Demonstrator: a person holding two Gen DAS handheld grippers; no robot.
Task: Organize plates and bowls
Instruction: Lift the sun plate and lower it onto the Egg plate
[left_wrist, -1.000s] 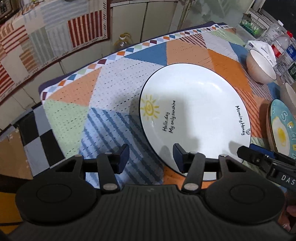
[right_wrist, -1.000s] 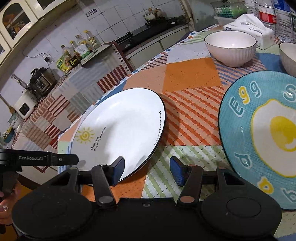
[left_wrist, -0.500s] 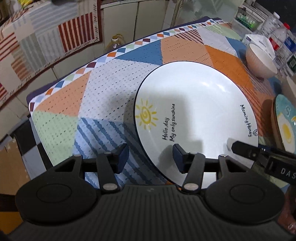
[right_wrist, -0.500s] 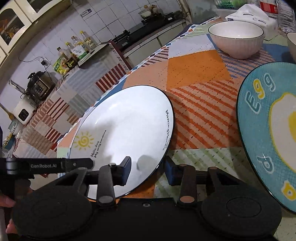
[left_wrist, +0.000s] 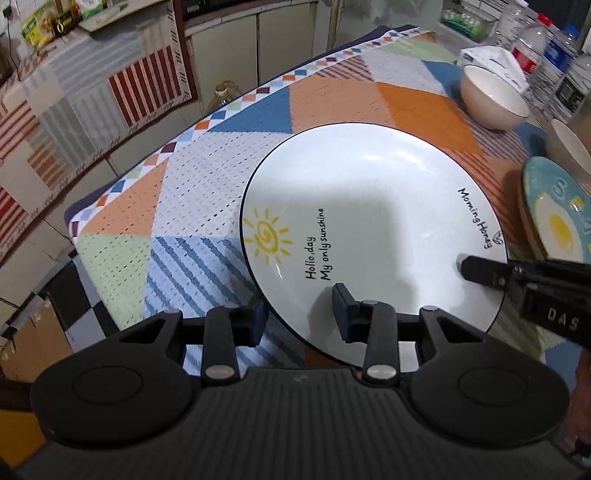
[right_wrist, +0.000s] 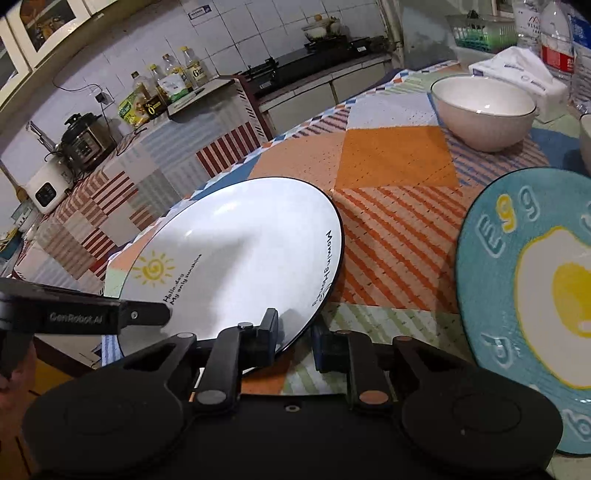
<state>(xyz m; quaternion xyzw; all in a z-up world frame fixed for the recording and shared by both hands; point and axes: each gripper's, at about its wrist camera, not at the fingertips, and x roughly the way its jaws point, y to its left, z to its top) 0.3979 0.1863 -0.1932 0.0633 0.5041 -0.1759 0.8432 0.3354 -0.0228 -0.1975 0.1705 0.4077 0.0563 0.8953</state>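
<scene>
A white plate (left_wrist: 369, 221) with a sun drawing lies on the patchwork tablecloth; it also shows in the right wrist view (right_wrist: 240, 251). My left gripper (left_wrist: 297, 314) straddles its near rim, jaws still apart. My right gripper (right_wrist: 294, 334) has narrowed around the plate's near-right rim, one finger over it and one outside; a small gap remains. A blue egg plate (right_wrist: 528, 302) lies to the right, also seen in the left wrist view (left_wrist: 554, 218). A white bowl (right_wrist: 484, 110) stands behind, and a second bowl (left_wrist: 569, 147) at the far right.
A tissue pack (right_wrist: 517, 74) and water bottles (right_wrist: 554, 33) stand at the back right of the table. The table's left edge (left_wrist: 122, 181) drops to a tiled floor. A counter with oil bottles (right_wrist: 166, 88) and a cooker (right_wrist: 86, 140) lies beyond.
Both grippers moved in onto the white plate's near rim. The right gripper's jaws narrowed around the rim; the left jaws stayed apart.
</scene>
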